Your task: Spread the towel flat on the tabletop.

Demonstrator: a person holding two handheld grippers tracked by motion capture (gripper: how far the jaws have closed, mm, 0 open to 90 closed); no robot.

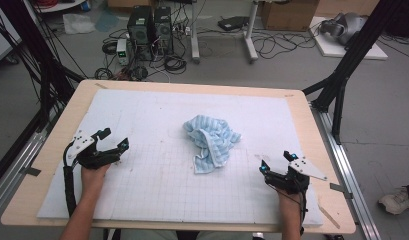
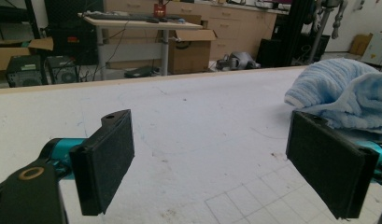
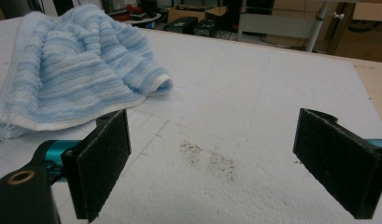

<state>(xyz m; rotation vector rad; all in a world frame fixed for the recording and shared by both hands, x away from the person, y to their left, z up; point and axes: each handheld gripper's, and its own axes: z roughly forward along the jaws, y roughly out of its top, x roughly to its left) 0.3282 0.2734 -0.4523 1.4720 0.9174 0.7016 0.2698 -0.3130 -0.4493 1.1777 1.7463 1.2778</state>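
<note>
**Tongs wide open, towel in the middle**

Tongs sit low on both sides of the table, 1 in each hand. The left gripper (image 1: 114,139) has its 2 black jaws spread far apart, and nothing is between them. In the left gripper view, only bare white mat shows in the gap. The left hand (image 1: 93,174) holds it from behind, and a black cable hangs down beside the arm.

The right gripper (image 1: 277,161) is open wide too, with nothing in its jaws. In the right gripper view, the gap shows white mat with a small patch of brown specks (image 3: 209,160). The right hand (image 1: 288,201) holds this gripper near the front right of the mat.

A blue and white striped towel (image 1: 212,140) lies crumpled near the middle of the mat, between the 2 grippers but apart from both. It is bunched up, with 1 flap hanging toward the person. In the left gripper view the towel (image 2: 340,93) sits just behind the right-hand jaw. In the right gripper view the towel (image 3: 72,79) lies past the left-hand jaw.

The white mat (image 1: 157,195) has a thin grid of lines and covers most of the wooden table (image 1: 312,125). Past the table, computer boxes (image 1: 149,25) and tangled wires lie on the grey floor.
</note>
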